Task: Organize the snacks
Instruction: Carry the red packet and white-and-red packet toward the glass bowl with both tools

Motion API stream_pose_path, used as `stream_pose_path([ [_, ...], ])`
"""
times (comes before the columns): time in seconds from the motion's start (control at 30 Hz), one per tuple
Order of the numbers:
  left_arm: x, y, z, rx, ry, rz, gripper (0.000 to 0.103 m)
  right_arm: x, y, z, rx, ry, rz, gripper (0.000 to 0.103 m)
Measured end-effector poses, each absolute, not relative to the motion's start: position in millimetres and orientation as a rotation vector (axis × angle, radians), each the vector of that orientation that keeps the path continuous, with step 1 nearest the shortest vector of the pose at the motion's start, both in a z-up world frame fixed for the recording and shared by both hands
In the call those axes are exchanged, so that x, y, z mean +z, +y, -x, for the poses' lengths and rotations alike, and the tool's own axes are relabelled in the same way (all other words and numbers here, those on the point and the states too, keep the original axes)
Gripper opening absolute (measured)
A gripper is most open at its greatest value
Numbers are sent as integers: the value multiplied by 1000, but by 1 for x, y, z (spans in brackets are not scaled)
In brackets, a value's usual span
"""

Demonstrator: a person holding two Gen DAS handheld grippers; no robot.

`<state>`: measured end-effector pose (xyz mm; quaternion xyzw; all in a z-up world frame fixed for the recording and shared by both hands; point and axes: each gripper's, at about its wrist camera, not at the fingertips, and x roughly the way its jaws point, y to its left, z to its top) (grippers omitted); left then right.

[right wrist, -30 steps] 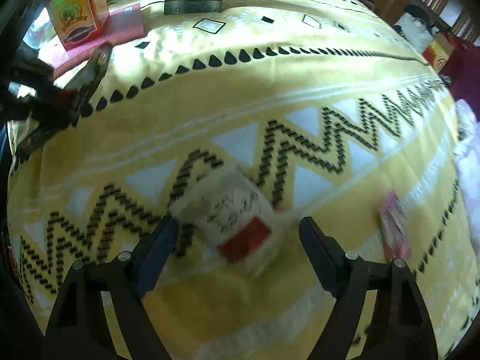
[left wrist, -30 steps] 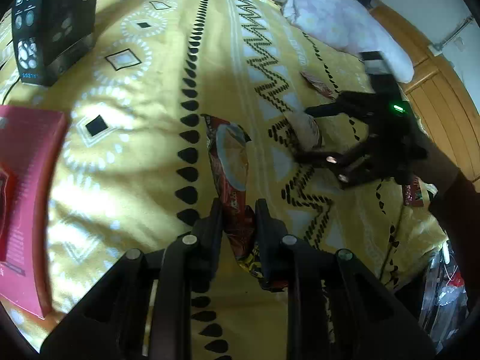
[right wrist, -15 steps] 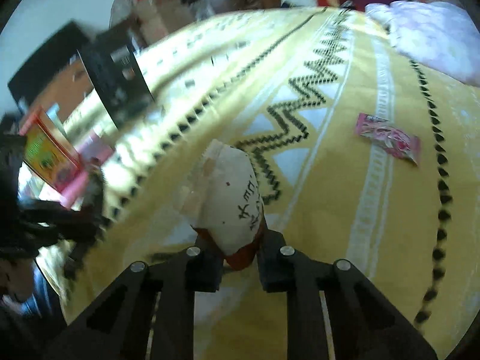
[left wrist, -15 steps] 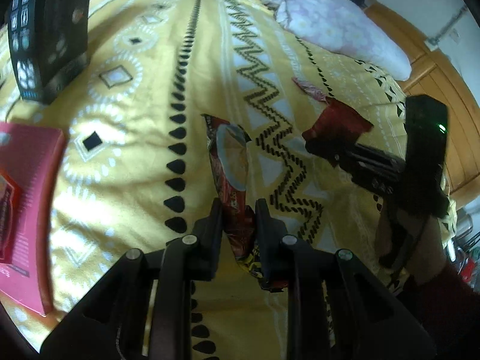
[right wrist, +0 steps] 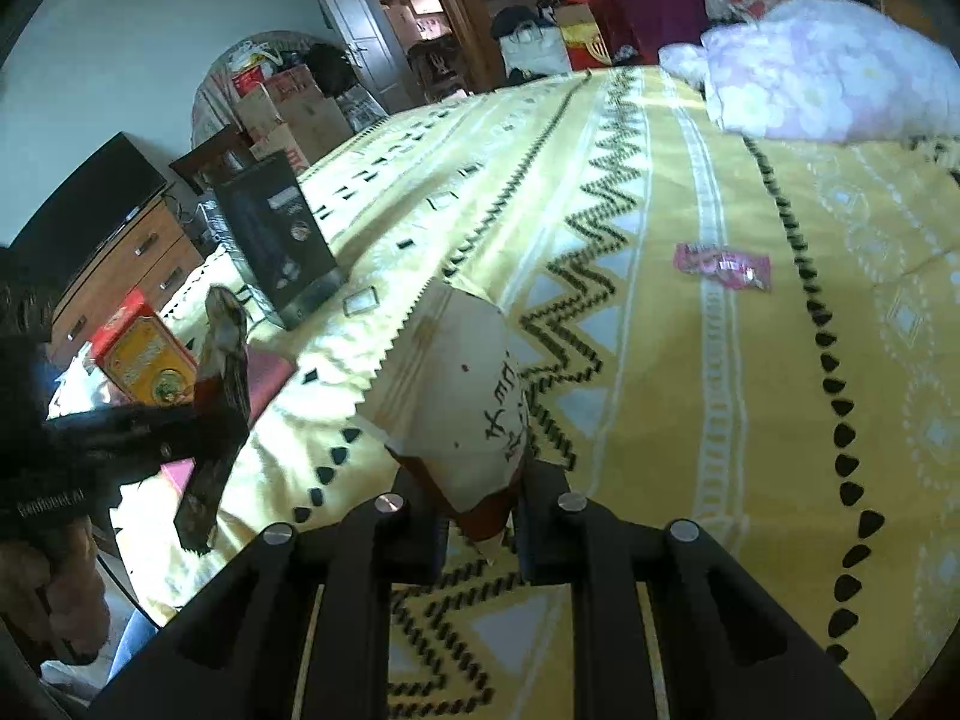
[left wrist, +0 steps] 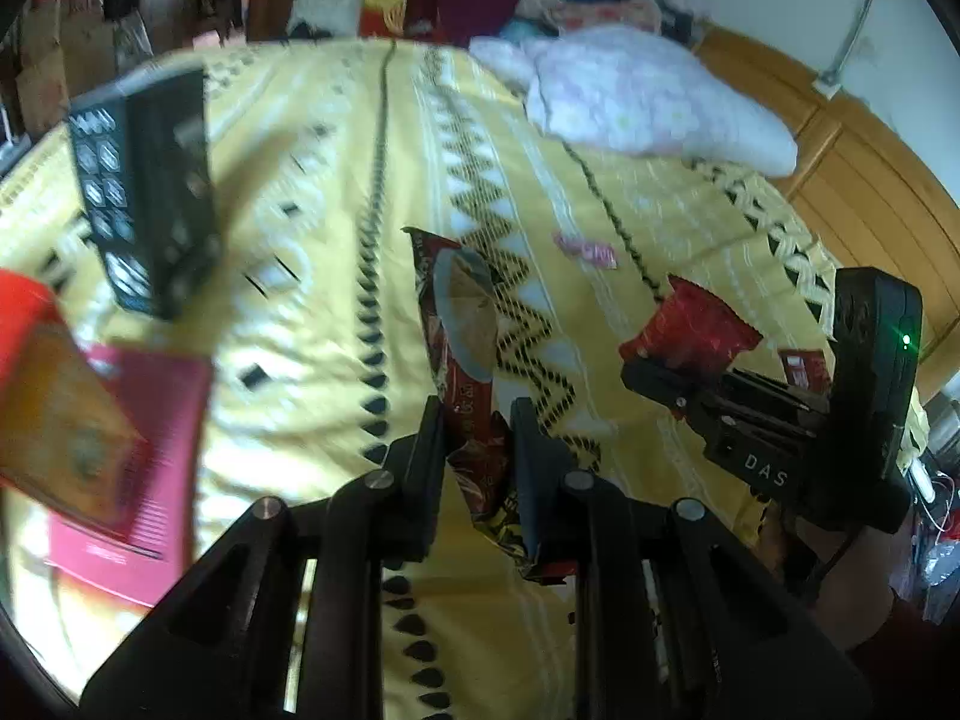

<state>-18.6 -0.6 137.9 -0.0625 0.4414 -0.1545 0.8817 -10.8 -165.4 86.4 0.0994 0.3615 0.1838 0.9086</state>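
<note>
Clamping a dark red snack packet (left wrist: 465, 360), the left tool (left wrist: 477, 438) sits nearer the boxes (left wrist: 144, 198) at left; right tool (right wrist: 477, 498) grips a cream packet (right wrist: 456, 384) above the bed (right wrist: 750, 420)

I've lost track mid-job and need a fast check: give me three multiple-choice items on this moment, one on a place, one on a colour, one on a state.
1. Where does the small pink packet lie?
A. on the yellow bedspread
B. inside the black box
C. in the left gripper

2. What colour is the flat box under the orange box?
A. green
B. pink
C. white

3. What is the right gripper doing?
A. hanging open
B. shut on nothing
C. shut on the cream snack bag

Answers: 1 A, it lies loose on the cloth; 2 B, its face is pink; 3 C, the pads pinch the bag's bottom end.
</note>
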Motion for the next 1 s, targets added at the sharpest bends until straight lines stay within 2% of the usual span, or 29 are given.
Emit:
stream_pose_path([
  [0.43,213,98,41,-187,734,212,21,191,-101,12,452,603,-122,19],
  [1.0,245,210,75,-25,618,320,21,271,59,4,663,530,-41,19],
])
